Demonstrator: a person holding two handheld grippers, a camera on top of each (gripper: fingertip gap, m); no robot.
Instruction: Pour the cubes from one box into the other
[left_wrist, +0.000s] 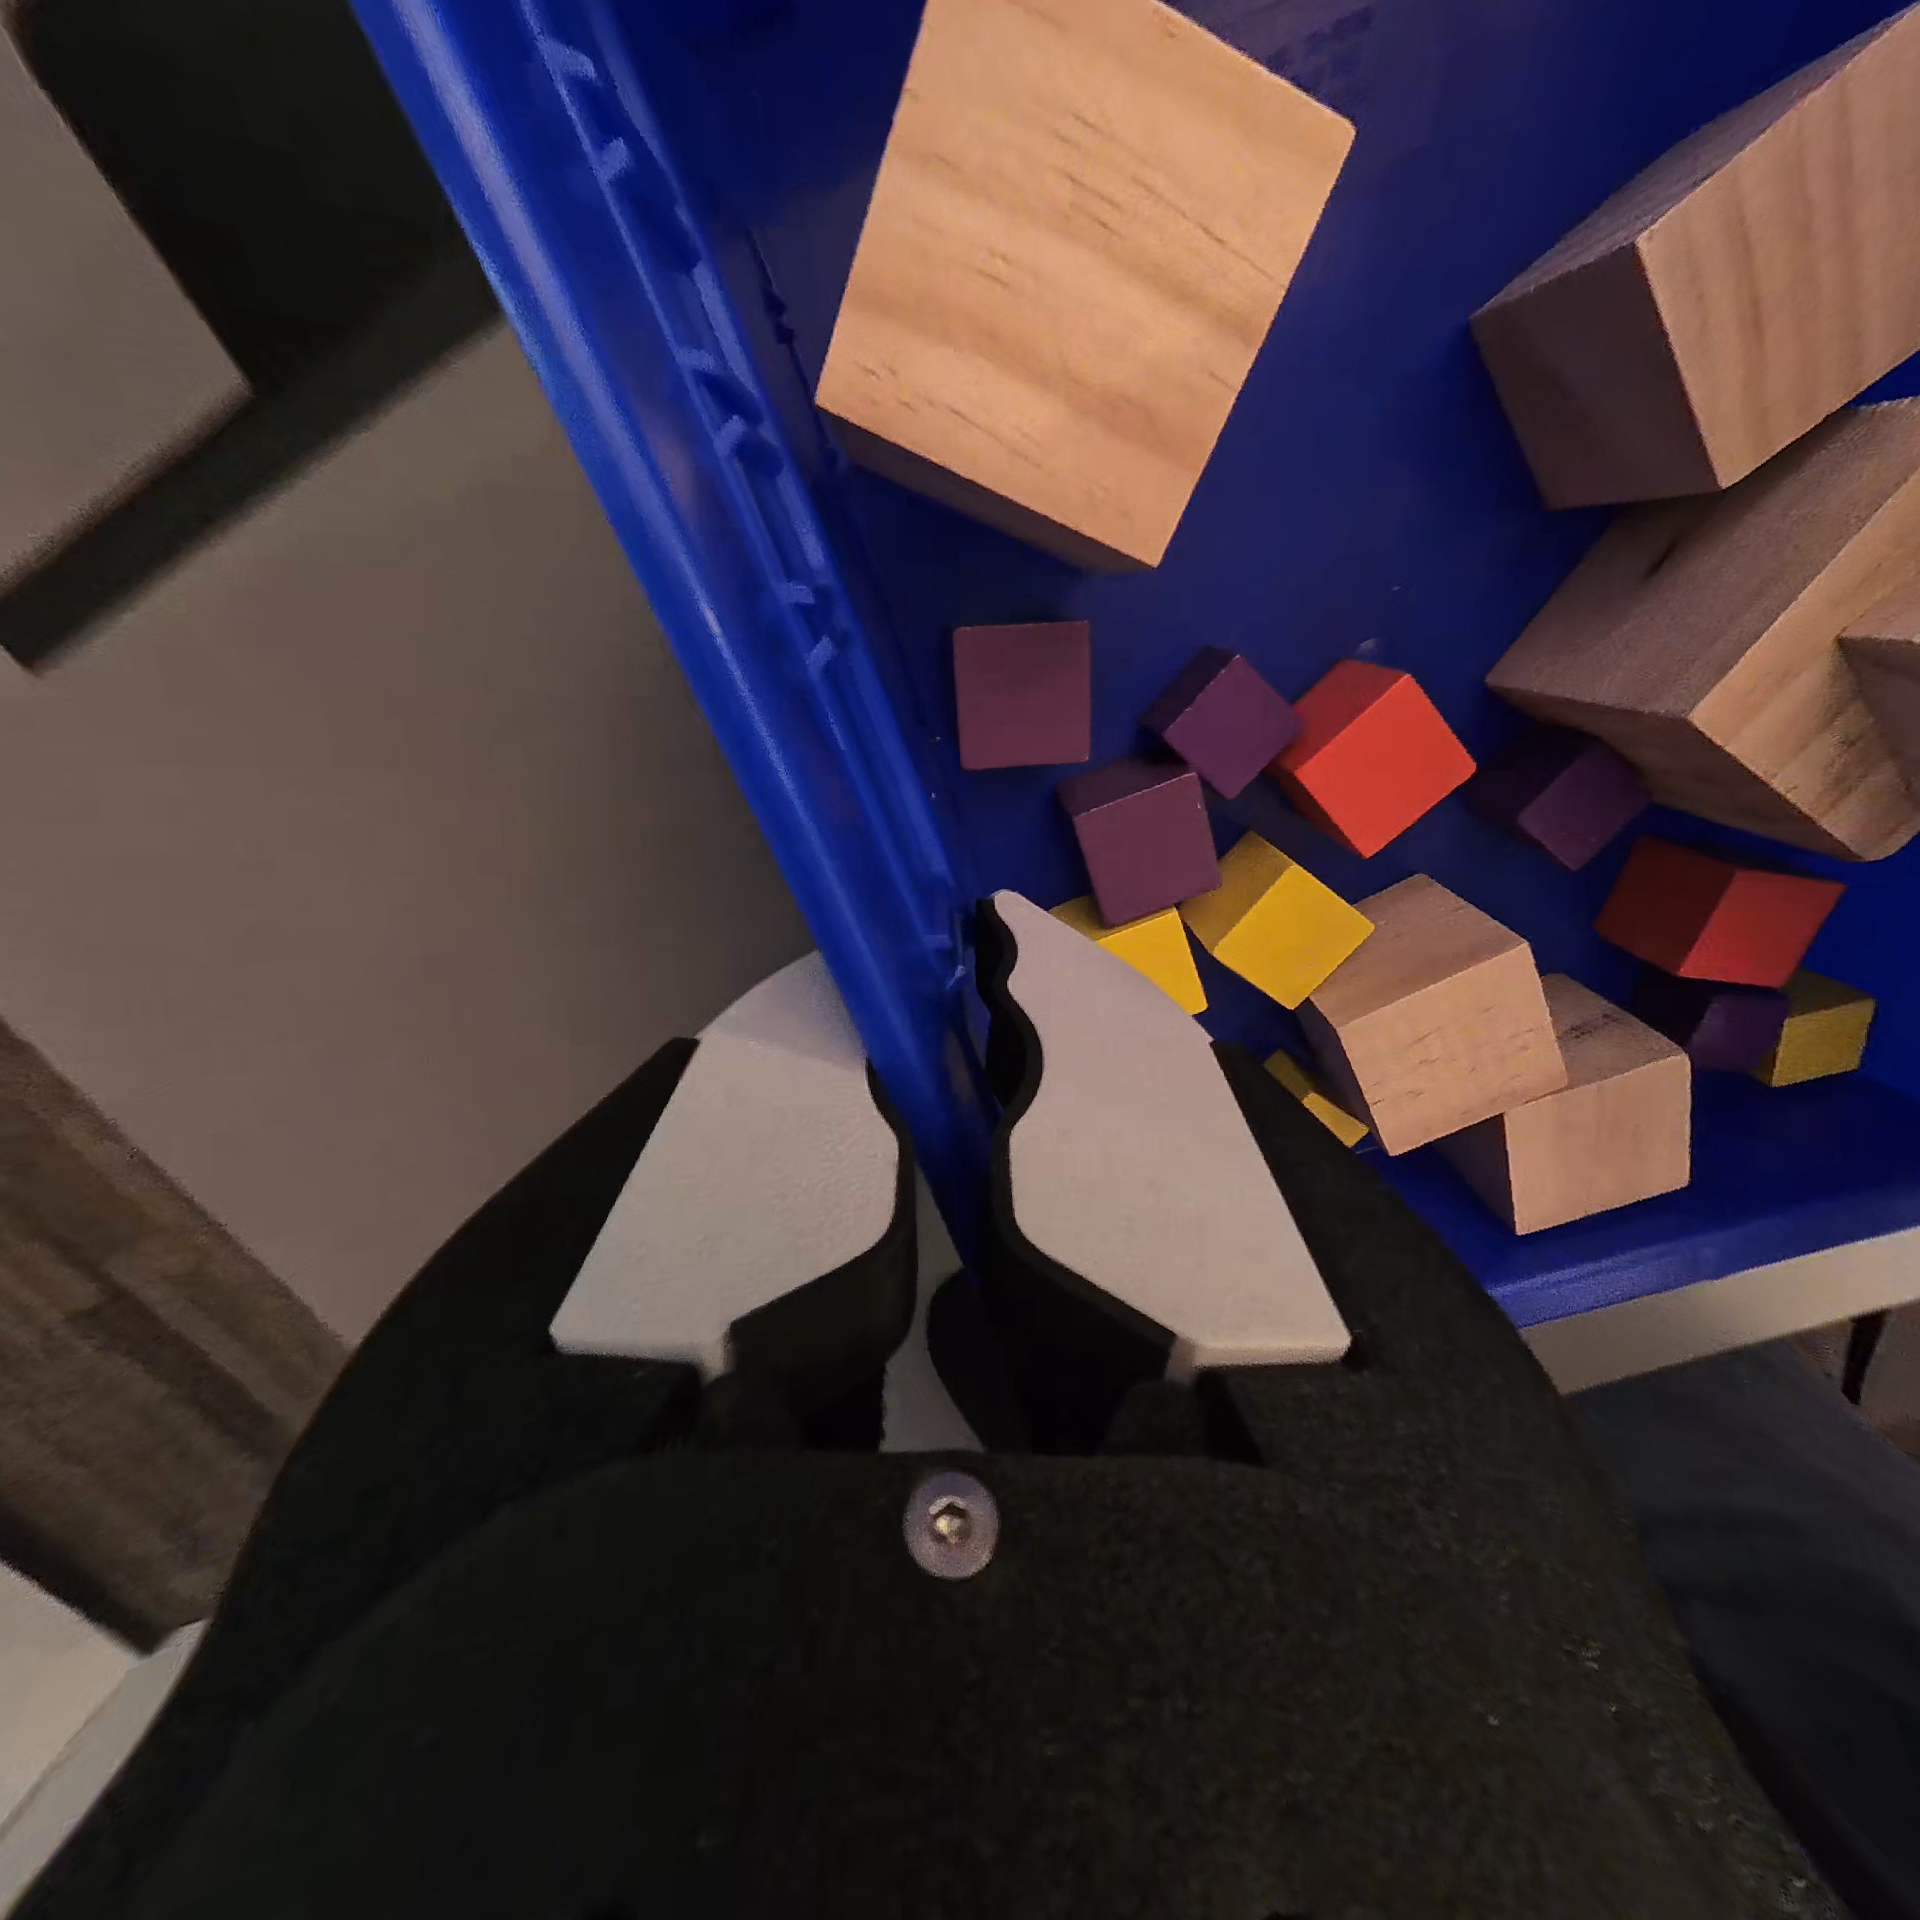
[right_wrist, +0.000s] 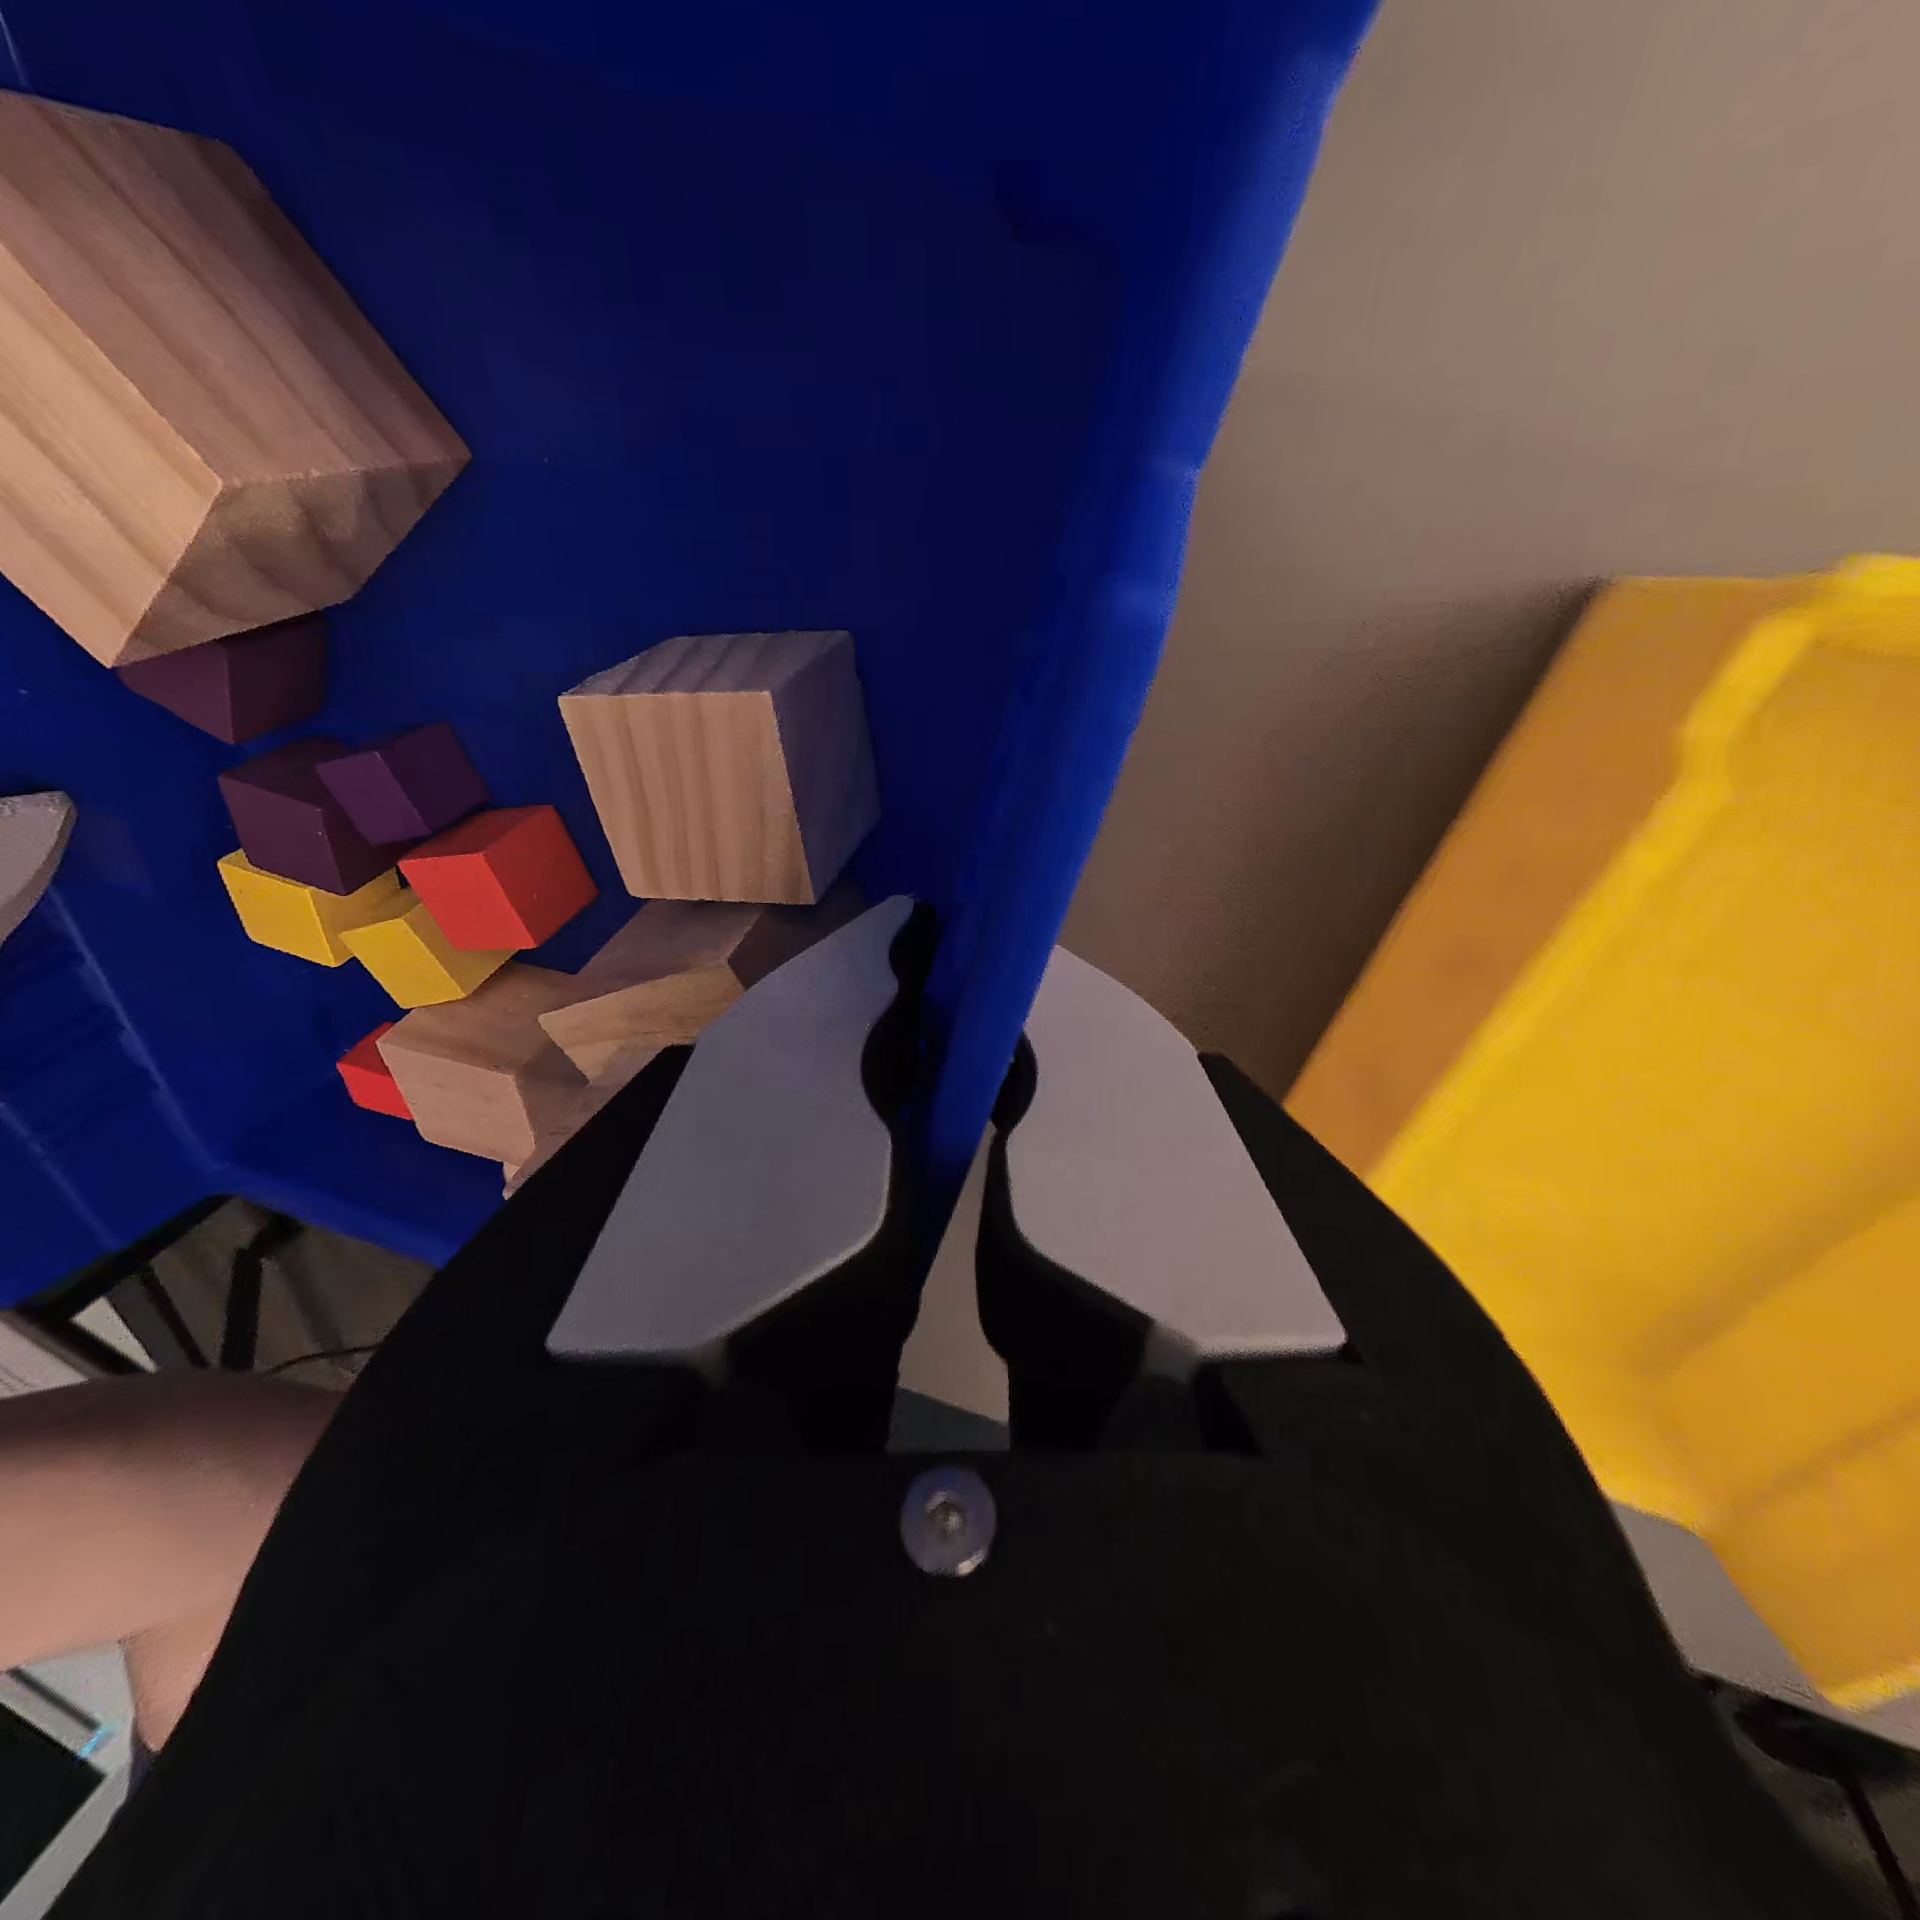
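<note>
We hold the blue box (left_wrist: 1455, 468) with both grippers, one on each side wall. The left gripper (left_wrist: 961, 997) pinches the box's left wall, one finger inside and one outside, pressed on the plastic. The right gripper (right_wrist: 961, 997) does the same on the opposite wall, w/ its inner finger beside the cubes.

The box looks tipped toward us, and the cubes are bunched at its lower edge. In the left wrist view we see a big plain wooden cube (left_wrist: 1081, 281) higher up by itself, more wooden blocks (left_wrist: 1704, 665) along the right, then small painted ones: purple cubes (left_wrist: 1143, 842), yellow cubes (left_wrist: 1273, 920), red cubes (left_wrist: 1371, 753). Two mid-size wooden cubes (left_wrist: 1439, 1018) lie at the low edge, touching each other.

The yellow box (right_wrist: 1683, 1091) is in the right wrist view only, off to the right of the blue one and apart from it; it's motion-blurred, so we can't tell what's in it.

Raised marks run along the blue wall's rim (left_wrist: 727, 395) — prob. moulded ribs, not legible as writing. No brand or label that we can see.
</note>
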